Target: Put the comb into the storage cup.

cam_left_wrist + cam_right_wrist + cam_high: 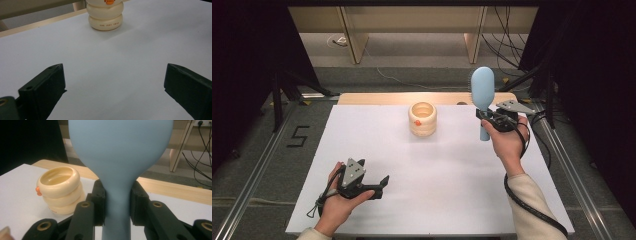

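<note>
A light blue hairbrush (482, 95) stands upright at the right of the table, head up, bristles facing away. My right gripper (488, 119) is shut on its neck; in the right gripper view the black jaws clamp the blue hairbrush (120, 165) from both sides. A cream ribbed cup (422, 119) with an orange mark sits at the back middle of the white table (432, 170); the cup (60, 188) is empty inside. My left gripper (379, 186) rests open near the front left, pointing toward the cup (105, 15), with nothing between its jaws.
The white sheet covers the table top, with a wooden strip (377, 98) along the far edge. Table legs and cables (507, 45) stand on the floor beyond. Dark curtains flank both sides.
</note>
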A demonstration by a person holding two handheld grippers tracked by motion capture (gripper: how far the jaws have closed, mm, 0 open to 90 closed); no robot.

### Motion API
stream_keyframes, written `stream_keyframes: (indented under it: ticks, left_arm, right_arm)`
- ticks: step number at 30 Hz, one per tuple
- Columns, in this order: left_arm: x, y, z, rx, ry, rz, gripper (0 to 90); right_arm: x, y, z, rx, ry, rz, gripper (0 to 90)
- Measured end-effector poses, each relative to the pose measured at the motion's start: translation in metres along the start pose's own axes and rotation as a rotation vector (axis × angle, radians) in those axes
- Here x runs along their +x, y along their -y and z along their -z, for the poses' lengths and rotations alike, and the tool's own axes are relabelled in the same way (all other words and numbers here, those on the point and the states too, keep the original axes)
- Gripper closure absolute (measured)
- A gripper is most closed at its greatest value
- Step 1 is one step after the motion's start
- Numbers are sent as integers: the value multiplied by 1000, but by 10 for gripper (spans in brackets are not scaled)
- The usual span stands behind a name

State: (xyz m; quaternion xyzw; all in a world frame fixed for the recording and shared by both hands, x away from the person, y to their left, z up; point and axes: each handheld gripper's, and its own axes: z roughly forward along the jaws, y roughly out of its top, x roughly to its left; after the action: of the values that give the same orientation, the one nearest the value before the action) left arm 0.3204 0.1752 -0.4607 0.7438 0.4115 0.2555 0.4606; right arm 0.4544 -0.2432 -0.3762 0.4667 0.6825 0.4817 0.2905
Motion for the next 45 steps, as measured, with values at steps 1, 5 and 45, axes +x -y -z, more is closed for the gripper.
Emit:
stream_keyframes:
  ticks: [1,5,45]
  left_arm:
    - [0,0,0,-1,0,1,32]
    - [0,0,0,1,0,-1,32]
    - [0,0,0,0,1,1,32]
  right_arm:
    - [0,0,0,0,0,0,705]
    - [2,-2,-2,-3,-3,3,706]
    - [20,-12,-15,-32,-26,4,705]
